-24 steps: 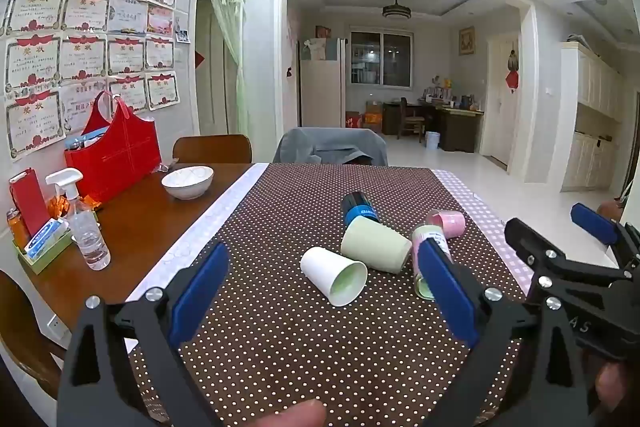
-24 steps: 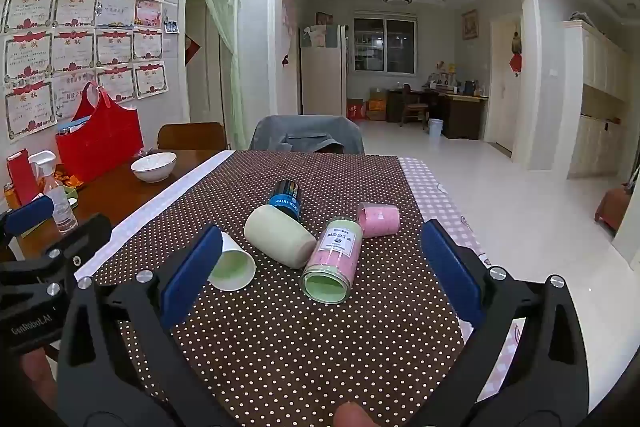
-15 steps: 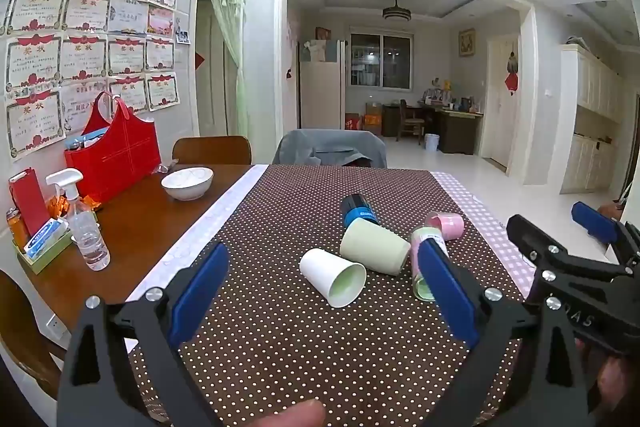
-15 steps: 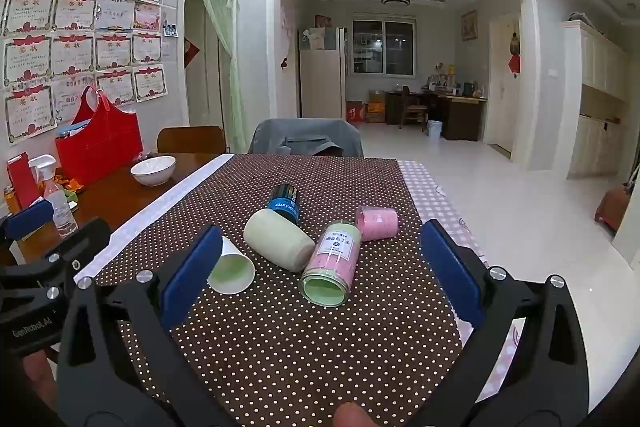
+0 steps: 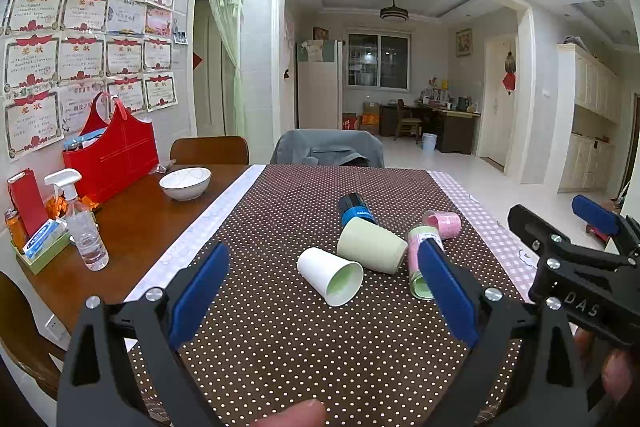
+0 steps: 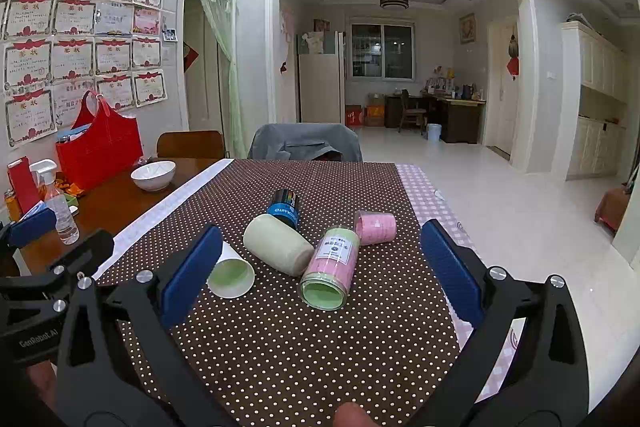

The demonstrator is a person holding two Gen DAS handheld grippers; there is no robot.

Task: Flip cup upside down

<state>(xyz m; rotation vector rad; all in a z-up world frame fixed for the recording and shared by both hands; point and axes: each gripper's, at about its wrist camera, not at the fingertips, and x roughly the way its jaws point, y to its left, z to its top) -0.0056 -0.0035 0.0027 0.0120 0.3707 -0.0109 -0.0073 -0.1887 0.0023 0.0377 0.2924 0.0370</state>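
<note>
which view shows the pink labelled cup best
The right wrist view: the pink labelled cup lies fully visible on its side, open mouth toward the camera. In the left wrist view the left gripper's finger hides much of it.

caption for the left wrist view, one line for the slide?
Open left gripper hovers over five cups lying on their sides, white paper cup nearest, on a polka-dot tablecloth.

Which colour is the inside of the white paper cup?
Pale green inside the white paper cup; best seen in the left wrist view.

A white bowl (image 5: 185, 182) sits on the wooden table (image 5: 132, 219), near a red bag (image 5: 110, 155); a spray bottle (image 5: 82, 223) stands nearer the edge, certificates (image 5: 80, 55) overhead.
</note>
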